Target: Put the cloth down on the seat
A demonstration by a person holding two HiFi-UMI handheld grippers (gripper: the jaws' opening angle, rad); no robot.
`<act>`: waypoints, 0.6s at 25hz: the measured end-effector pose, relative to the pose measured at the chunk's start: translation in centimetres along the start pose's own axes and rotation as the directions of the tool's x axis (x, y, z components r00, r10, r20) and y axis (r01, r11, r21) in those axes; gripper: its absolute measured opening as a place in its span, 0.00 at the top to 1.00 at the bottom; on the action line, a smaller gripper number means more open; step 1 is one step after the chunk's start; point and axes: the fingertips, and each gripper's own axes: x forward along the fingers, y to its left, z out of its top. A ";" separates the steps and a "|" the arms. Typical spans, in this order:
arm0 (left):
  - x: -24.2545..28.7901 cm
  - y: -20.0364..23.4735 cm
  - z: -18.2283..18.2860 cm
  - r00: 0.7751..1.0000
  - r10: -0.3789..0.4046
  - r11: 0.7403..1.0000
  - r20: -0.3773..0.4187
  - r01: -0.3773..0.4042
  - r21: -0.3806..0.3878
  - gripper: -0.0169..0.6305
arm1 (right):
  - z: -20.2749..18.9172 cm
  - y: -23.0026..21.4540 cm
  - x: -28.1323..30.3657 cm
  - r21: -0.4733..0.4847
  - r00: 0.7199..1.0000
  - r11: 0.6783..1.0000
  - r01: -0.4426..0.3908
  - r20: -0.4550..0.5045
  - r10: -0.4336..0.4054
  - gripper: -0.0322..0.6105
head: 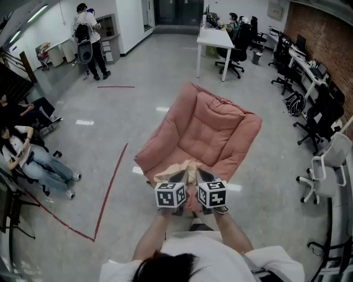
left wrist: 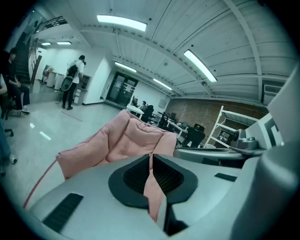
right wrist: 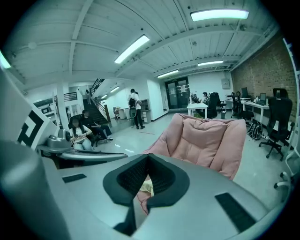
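1. Bright, even indoor light; long ceiling strips [left wrist: 122, 22] are the source, burnt out white in both gripper views.
2. Pale glare patches on the glossy floor [head: 84, 122].
3. Seat [head: 212, 129] evenly lit; shadows soft, weak.
4. Heavy fisheye bending everywhere; black corners ring the gripper views.
5. Gripper views carry a cool teal cast; nearest foreground soft, distance fairly sharp.

Open-plan office w/ desks [head: 214, 38], swivel chairs [head: 238, 52], strip lights [right wrist: 219, 14] (brick wall [head: 325, 38] on 1 side).
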 end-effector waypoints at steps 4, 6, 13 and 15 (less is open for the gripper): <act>0.2 -0.1 -0.4 1.000 0.000 1.000 -0.014 0.000 0.003 0.91 | 0.1 0.0 -0.3 -0.015 1.000 1.000 -0.002 0.010 0.003 0.91; 0.2 0.1 -0.6 1.000 0.004 1.000 -0.020 -0.004 0.013 0.91 | -0.2 0.1 -0.3 -0.025 1.000 1.000 -0.003 0.009 0.003 0.91; 0.0 0.8 -1.1 0.999 0.025 1.000 -0.023 -0.024 0.016 0.91 | -1.1 0.7 0.1 -0.047 1.000 0.999 -0.008 -0.013 0.007 0.91; -0.1 1.0 -1.2 0.999 0.027 1.000 -0.020 -0.027 -0.001 0.91 | -1.3 1.0 0.1 -0.047 1.000 0.999 -0.012 -0.015 0.011 0.91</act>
